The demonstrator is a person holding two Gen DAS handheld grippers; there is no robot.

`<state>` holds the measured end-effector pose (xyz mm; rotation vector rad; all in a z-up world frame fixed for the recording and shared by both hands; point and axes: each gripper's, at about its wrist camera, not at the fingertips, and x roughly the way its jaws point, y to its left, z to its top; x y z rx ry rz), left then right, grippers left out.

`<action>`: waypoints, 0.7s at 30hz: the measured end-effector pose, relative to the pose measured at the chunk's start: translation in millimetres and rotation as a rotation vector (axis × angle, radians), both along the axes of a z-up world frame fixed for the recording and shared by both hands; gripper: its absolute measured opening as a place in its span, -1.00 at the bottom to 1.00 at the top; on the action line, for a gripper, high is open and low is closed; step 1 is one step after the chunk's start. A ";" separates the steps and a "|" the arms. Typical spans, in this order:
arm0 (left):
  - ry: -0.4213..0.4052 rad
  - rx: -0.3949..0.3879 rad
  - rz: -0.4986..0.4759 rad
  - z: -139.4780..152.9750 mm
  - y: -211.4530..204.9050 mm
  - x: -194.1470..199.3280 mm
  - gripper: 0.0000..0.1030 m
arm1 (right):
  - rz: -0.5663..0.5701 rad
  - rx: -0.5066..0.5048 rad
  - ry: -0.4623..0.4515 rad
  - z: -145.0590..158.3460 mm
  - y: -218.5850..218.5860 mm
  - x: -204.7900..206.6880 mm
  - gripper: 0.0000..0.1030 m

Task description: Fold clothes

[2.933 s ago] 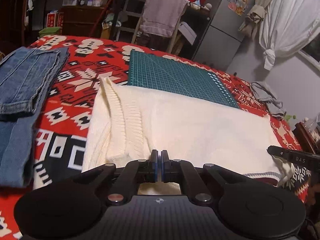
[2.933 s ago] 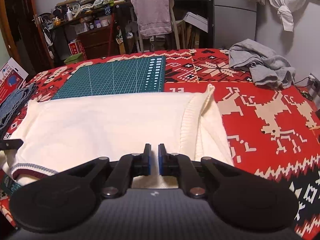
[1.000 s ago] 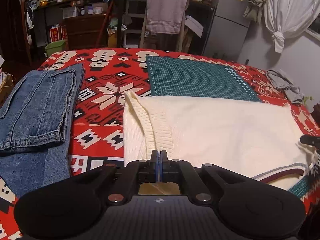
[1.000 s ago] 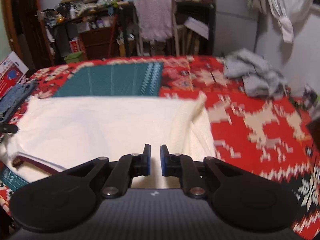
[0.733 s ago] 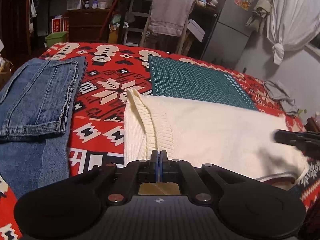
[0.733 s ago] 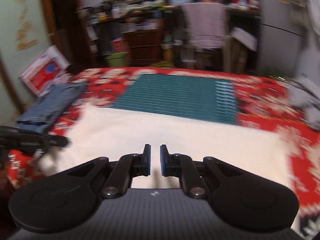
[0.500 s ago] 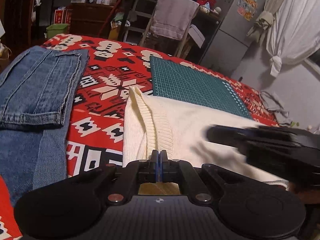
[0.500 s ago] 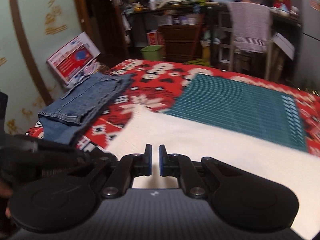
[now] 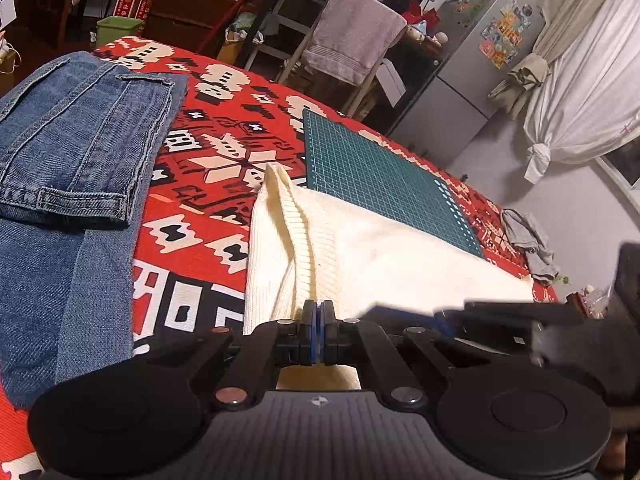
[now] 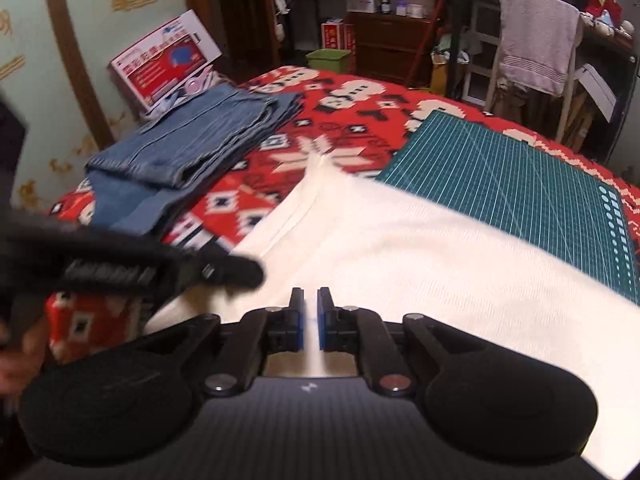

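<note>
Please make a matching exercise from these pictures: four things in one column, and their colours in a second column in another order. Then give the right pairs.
Things:
1. sweater
2. folded jeans
3. cutting mat
4. towel on the chair

Colours:
A. dark green with a grid
B. blue
C. dusty pink
D. cream

Pairs: 1-D, 2-B, 3-A, 4-C

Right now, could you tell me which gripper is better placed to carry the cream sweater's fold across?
Probably the right gripper: it hangs over the cream sweater beside the left gripper. Whether its narrowly parted fingers hold cloth isn't visible. The left is shut at the ribbed hem, anchoring that end.
</note>
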<state>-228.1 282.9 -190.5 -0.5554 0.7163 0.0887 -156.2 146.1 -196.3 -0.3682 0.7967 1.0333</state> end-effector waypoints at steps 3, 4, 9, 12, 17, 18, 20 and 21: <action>-0.003 -0.011 0.001 -0.3 1.5 -0.6 -0.96 | 0.019 -0.014 -0.006 1.2 -5.7 -8.3 -0.86; -0.002 -0.012 0.001 -0.3 1.6 -0.6 -0.96 | 0.021 -0.018 -0.006 1.4 -8.2 -9.8 -0.86; 0.010 0.012 -0.001 0.1 -0.6 0.8 -0.96 | 0.020 -0.025 0.010 2.7 -22.9 -13.8 -0.87; 0.016 0.027 0.000 0.8 -2.0 1.3 -0.95 | 0.014 -0.023 0.017 5.4 -33.1 -15.1 -0.87; 0.014 0.064 0.009 10.0 -6.8 -4.3 -0.89 | -0.030 0.004 -0.007 5.2 -30.9 -1.3 -0.85; 0.009 0.072 0.007 12.7 -8.6 -5.7 -0.89 | -0.039 0.009 -0.012 5.1 -30.3 1.7 -0.85; -0.002 0.090 -0.001 18.3 -13.2 -8.4 -0.89 | -0.058 0.021 -0.022 4.9 -28.9 7.6 -0.85; -0.012 0.100 -0.014 21.5 -17.1 -9.3 -0.89 | -0.056 0.021 -0.019 3.6 -29.8 7.5 -0.85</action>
